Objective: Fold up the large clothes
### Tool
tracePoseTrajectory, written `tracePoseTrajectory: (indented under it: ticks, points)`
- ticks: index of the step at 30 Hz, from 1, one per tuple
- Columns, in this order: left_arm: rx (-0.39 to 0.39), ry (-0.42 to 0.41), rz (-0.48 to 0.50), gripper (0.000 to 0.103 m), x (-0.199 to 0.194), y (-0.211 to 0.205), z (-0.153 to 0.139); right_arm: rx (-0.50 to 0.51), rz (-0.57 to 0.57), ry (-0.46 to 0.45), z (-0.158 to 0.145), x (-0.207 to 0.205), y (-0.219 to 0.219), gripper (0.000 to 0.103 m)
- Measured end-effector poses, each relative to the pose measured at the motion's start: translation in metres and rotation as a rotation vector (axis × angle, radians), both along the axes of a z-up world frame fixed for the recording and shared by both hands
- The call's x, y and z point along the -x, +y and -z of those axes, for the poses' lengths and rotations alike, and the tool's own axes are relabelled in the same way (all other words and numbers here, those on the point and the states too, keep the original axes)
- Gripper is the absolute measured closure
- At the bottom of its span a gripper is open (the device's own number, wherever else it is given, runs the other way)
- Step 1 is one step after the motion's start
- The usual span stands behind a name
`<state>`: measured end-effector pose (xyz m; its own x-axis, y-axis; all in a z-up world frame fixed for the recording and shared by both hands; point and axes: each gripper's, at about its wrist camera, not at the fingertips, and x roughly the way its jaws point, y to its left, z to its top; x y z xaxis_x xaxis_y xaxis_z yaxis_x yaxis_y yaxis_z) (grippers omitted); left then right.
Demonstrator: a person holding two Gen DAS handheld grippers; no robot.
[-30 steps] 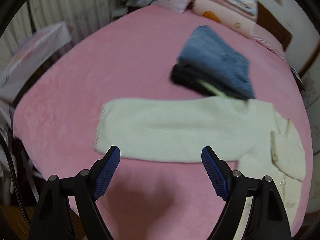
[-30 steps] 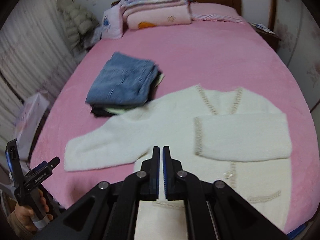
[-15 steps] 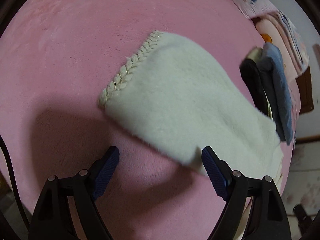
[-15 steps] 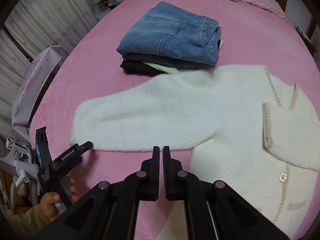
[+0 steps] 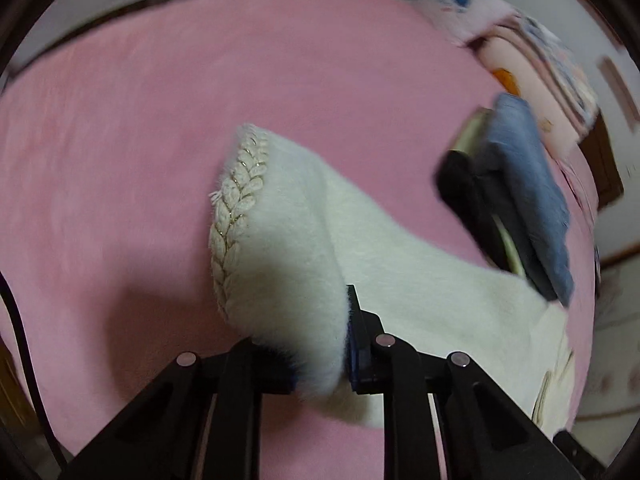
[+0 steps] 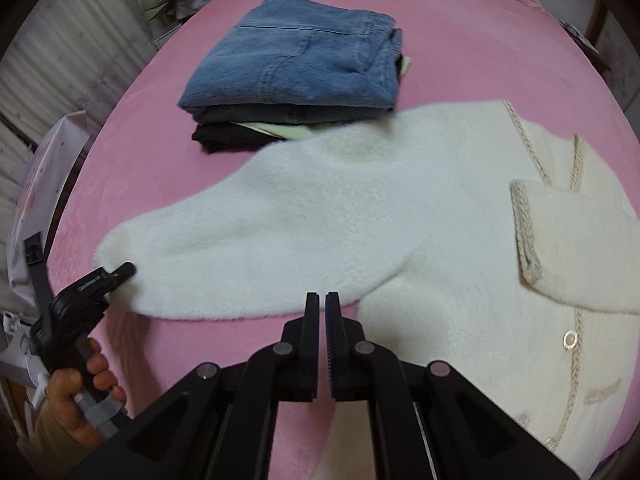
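Note:
A fluffy white cardigan (image 6: 460,264) lies face up on the pink bed (image 6: 460,48). Its right sleeve (image 6: 580,248) is folded across the chest. Its other sleeve (image 6: 260,248) stretches out to the left. My left gripper (image 5: 320,340) is shut on that sleeve near its braided cuff (image 5: 236,208), and it also shows at the sleeve's end in the right wrist view (image 6: 116,276). My right gripper (image 6: 322,308) is shut and empty, hovering just above the sleeve's near edge by the armpit.
A stack of folded clothes with blue jeans on top (image 6: 296,64) sits just beyond the sleeve; it also shows in the left wrist view (image 5: 516,200). Pillows and folded bedding (image 5: 532,60) lie at the headboard. A white bag (image 6: 44,184) stands off the bed's left side.
My left gripper moved onto the outstretched sleeve's cuff end and closed on it; it was open before. My right gripper came lower and closer to the sleeve, still shut.

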<state>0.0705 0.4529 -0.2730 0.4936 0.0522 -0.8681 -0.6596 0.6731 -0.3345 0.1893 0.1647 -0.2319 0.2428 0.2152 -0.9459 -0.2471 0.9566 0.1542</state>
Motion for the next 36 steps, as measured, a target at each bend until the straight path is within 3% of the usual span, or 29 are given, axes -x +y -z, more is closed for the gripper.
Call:
tracePoseTrajectory:
  ticks: [4,8,11,13,18,21,23,25,28,30,33,36]
  points:
    - [-0.101,-0.104,0.167,0.088,-0.014,-0.046,-0.060,-0.026,0.057,0.002,0.000,0.001,-0.025,0.100]
    - [-0.143,-0.239,0.362,0.088,-0.035,-0.117,-0.120,-0.052,0.126,-0.014,-0.007,0.001,-0.063,0.100]
    - [-0.124,-0.343,0.521,0.088,-0.058,-0.185,-0.151,-0.058,0.202,-0.048,-0.015,0.001,-0.107,0.100]
    - [-0.117,-0.371,0.596,0.088,-0.075,-0.228,-0.157,-0.047,0.247,-0.072,-0.019,0.001,-0.138,0.100]
    - [-0.122,-0.361,0.763,0.087,-0.118,-0.340,-0.130,-0.026,0.372,-0.091,-0.017,0.004,-0.226,0.100]
    - [-0.142,-0.268,0.843,0.086,-0.139,-0.403,-0.086,-0.011,0.432,-0.086,-0.007,0.007,-0.277,0.100]
    - [-0.111,-0.180,0.897,0.078,-0.147,-0.435,-0.054,0.003,0.452,-0.067,0.002,0.010,-0.300,0.100]
    - [-0.068,-0.094,0.923,0.064,-0.146,-0.448,-0.026,0.011,0.455,-0.043,0.011,0.009,-0.321,0.100]
    - [-0.009,-0.032,0.906,0.058,-0.138,-0.449,-0.005,0.014,0.428,-0.050,0.017,0.008,-0.335,0.082]
    - [-0.006,-0.030,0.887,0.055,-0.134,-0.442,-0.008,-0.010,0.409,-0.052,0.016,0.006,-0.338,0.072]
    - [-0.050,-0.053,0.839,0.052,-0.126,-0.423,-0.026,-0.056,0.380,-0.058,0.015,0.002,-0.333,0.072]
    - [-0.131,-0.075,0.737,0.040,-0.112,-0.387,-0.047,-0.099,0.334,-0.055,0.017,-0.002,-0.323,0.072]
